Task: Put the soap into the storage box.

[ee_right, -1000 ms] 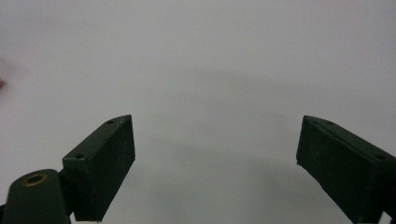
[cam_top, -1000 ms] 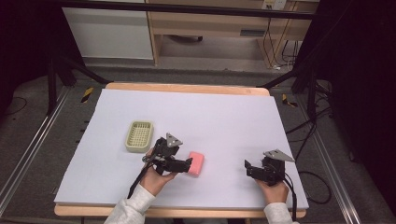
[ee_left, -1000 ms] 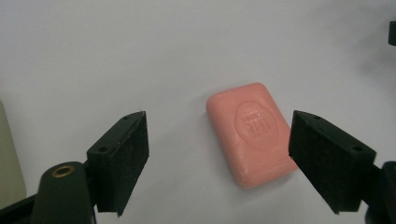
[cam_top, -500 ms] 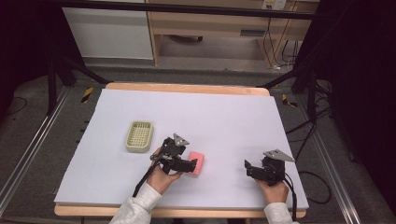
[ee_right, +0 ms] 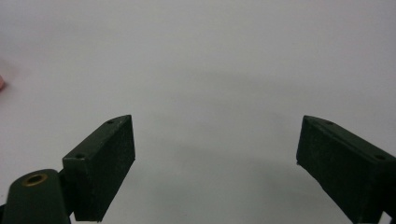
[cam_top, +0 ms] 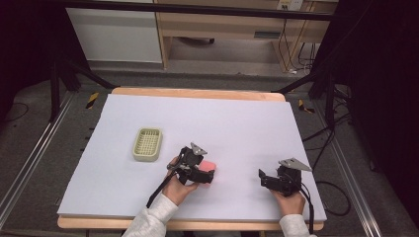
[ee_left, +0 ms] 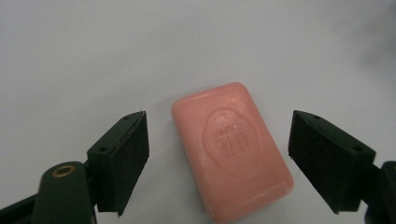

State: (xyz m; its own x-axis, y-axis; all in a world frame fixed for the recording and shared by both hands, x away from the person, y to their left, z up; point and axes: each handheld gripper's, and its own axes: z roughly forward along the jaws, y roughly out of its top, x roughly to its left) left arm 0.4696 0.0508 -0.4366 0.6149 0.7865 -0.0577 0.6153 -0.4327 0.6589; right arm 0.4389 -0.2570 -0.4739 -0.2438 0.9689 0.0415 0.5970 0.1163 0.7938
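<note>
A pink bar of soap (ee_left: pixel 231 149) with an embossed oval stamp lies flat on the white tabletop, between the wide-apart jaws of my left gripper (ee_left: pixel 217 161), which is open and touches nothing. From above, the soap (cam_top: pixel 209 165) peeks out just right of that gripper (cam_top: pixel 207 175), near the table's front middle. My right gripper (cam_top: pixel 263 180) rests low at the front right, open, with bare white surface between its jaws (ee_right: pixel 215 158).
A pale green slotted soap dish (cam_top: pixel 147 144) sits on the white table (cam_top: pixel 222 123) to the left of my left hand. Black cables trail off both grippers toward the front edge. Metal frame legs and cables stand beyond the table.
My left gripper has slid rightward and down over the soap, so the bar now lies between its open jaws. The right gripper has stayed put.
</note>
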